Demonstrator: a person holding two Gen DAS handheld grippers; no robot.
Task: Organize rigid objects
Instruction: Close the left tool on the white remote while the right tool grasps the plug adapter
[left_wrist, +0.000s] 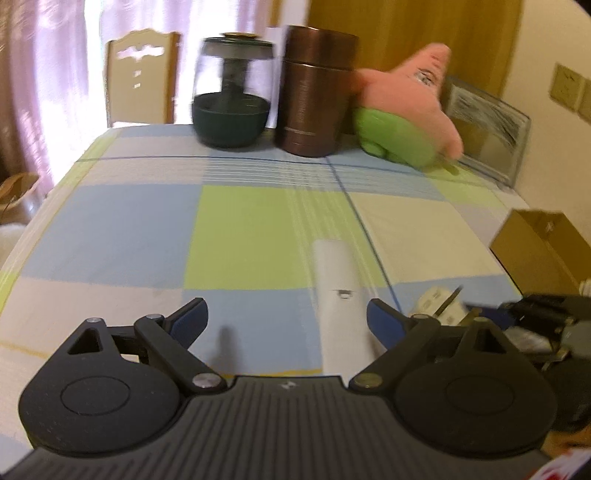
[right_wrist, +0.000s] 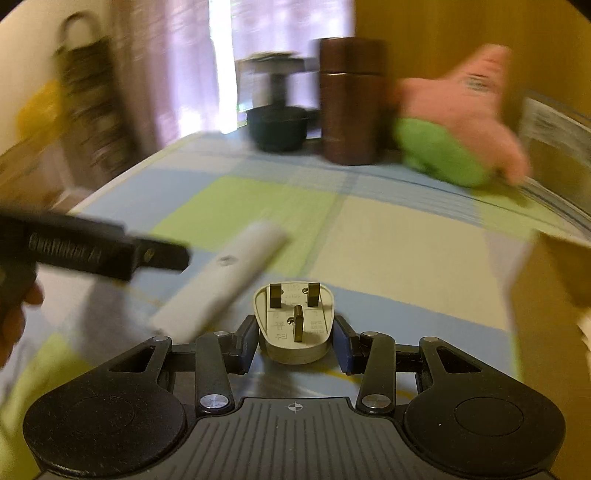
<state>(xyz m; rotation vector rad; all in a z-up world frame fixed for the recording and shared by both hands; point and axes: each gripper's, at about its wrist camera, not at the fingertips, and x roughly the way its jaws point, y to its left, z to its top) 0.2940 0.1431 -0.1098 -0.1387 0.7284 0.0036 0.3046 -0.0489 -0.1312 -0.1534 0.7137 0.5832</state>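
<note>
The plug (right_wrist: 294, 322) is a pale beige three-pin block with a rounded triangular face; its three dark brass-toned pins stick out toward the camera and slightly up, two at the far side and one longer pin nearer. It sits between the jaws of the right gripper (right_wrist: 295, 338), whose blue pads are clenched on its two flanks, just above the checked cloth of the bench (right_wrist: 388, 243).

Left of it lies a white stick-shaped device (right_wrist: 225, 277), a slim rounded bar with a small dark mark partway along. In the right wrist view its long axis runs diagonally, the near end low left and the far end toward the upper right. In the left wrist view it runs almost straight away from the camera, lying flat on the cloth between the wide-released jaws of the left gripper (left_wrist: 286, 321), closer to the right pad; nothing is grasped there.

At the far edge stand a clear glass jar (left_wrist: 232, 92) with a dark lid and dark contents in its lower part, a closed brown cylindrical canister (left_wrist: 316, 92) just beside it, and a pink and green plush toy (left_wrist: 406, 107). A cardboard box (left_wrist: 543, 247) sits at the right edge, its inside not visible.
</note>
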